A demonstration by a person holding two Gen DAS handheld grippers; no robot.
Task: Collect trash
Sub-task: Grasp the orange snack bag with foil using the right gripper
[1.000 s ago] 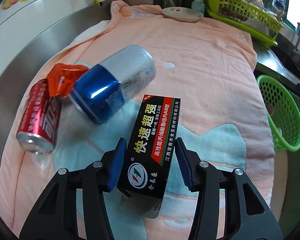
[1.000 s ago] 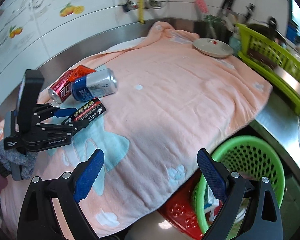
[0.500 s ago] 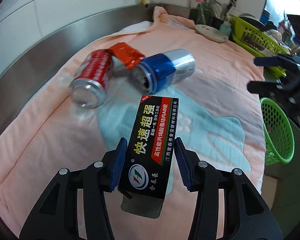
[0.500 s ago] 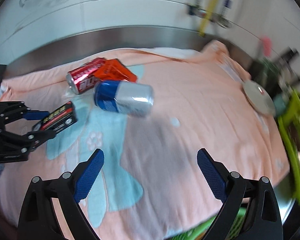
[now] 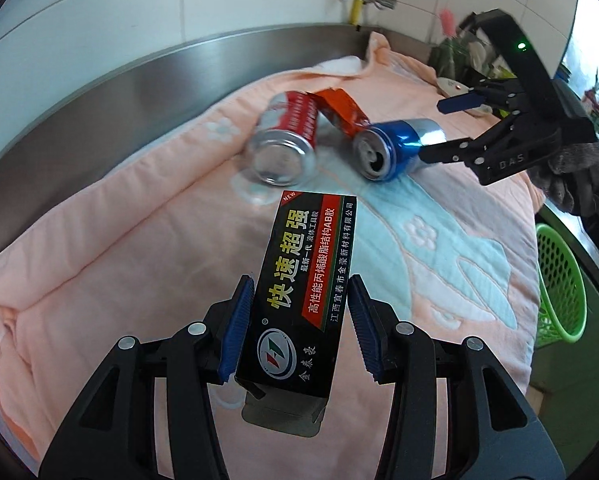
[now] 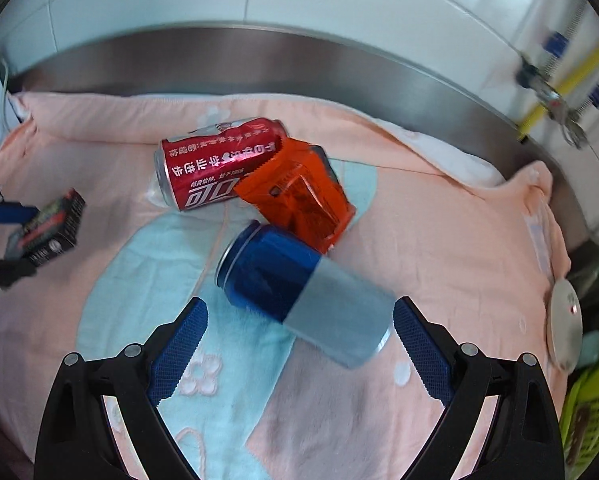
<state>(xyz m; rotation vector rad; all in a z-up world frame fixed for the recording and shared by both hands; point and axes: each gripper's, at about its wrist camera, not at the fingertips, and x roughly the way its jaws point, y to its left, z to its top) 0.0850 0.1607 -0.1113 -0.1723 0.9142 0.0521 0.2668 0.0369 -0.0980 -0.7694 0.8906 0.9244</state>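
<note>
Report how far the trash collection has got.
Nothing visibly binned yet. In hand: the left hand-held gripper is shut on the black glue box; the right hand-held gripper is open around the blue can, not gripping. Left on the towel: the red can and orange wrapper.

The left view's edge cuts off the green basket (image 5: 561,284), the blue can (image 6: 299,286) hides part of the orange wrapper (image 6: 299,192), and the dish (image 6: 564,322) is blurred.
</note>
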